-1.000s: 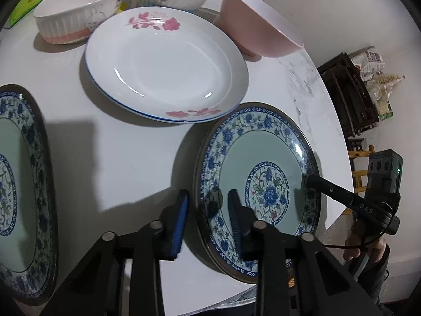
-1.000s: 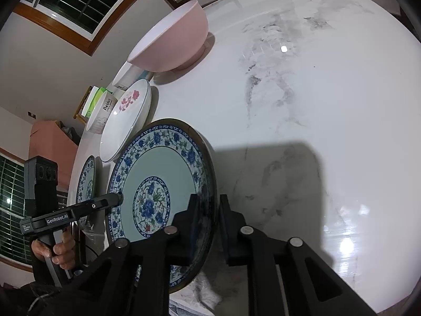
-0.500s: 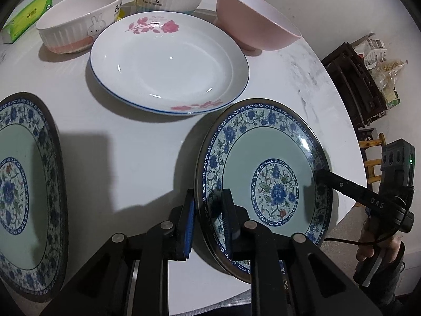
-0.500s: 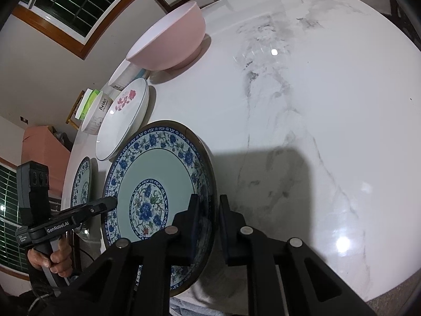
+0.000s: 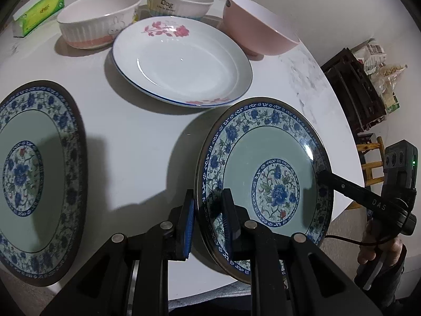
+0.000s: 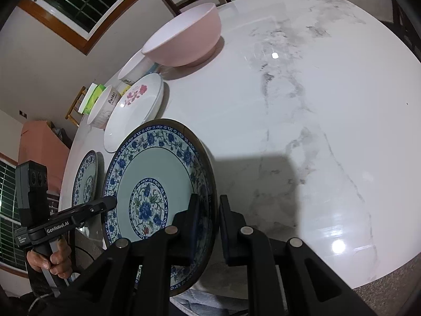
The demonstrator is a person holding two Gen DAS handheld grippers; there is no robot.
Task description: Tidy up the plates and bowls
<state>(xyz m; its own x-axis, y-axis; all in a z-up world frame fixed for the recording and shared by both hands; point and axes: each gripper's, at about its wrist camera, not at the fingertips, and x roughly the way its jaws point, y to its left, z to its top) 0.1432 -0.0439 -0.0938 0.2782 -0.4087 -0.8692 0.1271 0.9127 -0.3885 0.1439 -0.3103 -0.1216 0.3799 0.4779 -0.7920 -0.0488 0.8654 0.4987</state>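
Item one, the blue-patterned plate [image 5: 265, 179]: you hold it by opposite edges near the table's near edge. Your left gripper [image 5: 208, 221] is clamped on its left rim, one pad under and one on the patterned face. Your right gripper [image 6: 208, 226] is pinched tight on the opposite rim. The plate tilts, with its near part overhanging the table edge.

Item two, the marble table [image 6: 302, 110]: round, white with grey veining. To your right of the held plate it is bare up to the far rim, the widest free stretch on view. Between the held plate and the second blue-patterned plate [image 5: 29, 181] there is a bare strip of tabletop. That second plate lies flat at the left, well apart from the first, its near rim close to the table edge.

Item three, the white rose plate [image 5: 181, 58]: flat, just beyond the held plate, their rims close in the left view. Nothing in it.

Item four, bowls along the far side: pink bowl [image 5: 257, 29] beside the rose plate, showing nothing inside; ribbed rabbit bowl [image 5: 97, 23] and lettered bowl [image 5: 179, 2] likewise. A green tissue pack [image 5: 39, 10] lies at the far left.

Item five, off the table: a dark crate [image 5: 352, 92] and a wooden stool [image 5: 371, 158] to the right.
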